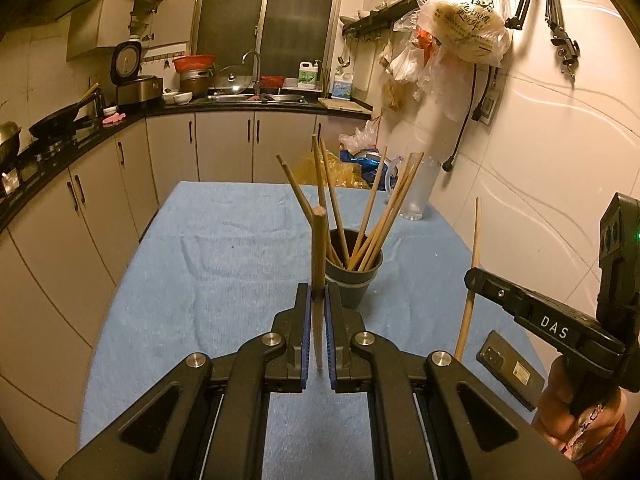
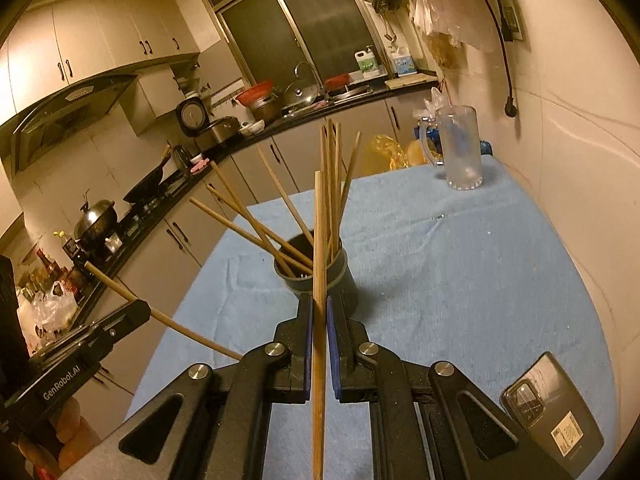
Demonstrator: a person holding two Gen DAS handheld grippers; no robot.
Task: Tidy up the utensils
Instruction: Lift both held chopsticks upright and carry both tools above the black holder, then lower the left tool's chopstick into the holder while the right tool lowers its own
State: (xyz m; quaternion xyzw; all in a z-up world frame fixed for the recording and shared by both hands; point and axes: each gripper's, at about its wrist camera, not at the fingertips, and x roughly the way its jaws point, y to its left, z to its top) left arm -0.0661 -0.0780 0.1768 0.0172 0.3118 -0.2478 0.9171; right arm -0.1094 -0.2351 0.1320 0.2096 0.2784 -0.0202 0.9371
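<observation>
One chopstick (image 1: 318,264) is pinched upright in the left gripper (image 1: 318,308), another (image 2: 319,280) in the right gripper (image 2: 319,320), near the cup (image 1: 352,280) on the tabletop (image 1: 200,260). The cup could be tipped if crowded sticks are struck.

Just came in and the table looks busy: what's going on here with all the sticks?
A person is sorting wooden chopsticks into a dark round cup on the blue-cloth table. The left tongs are shut on one chopstick, held upright just before the cup. The right tongs grip another chopstick. About ten already stand in the cup. Neither held chopstick is in yet.
</observation>
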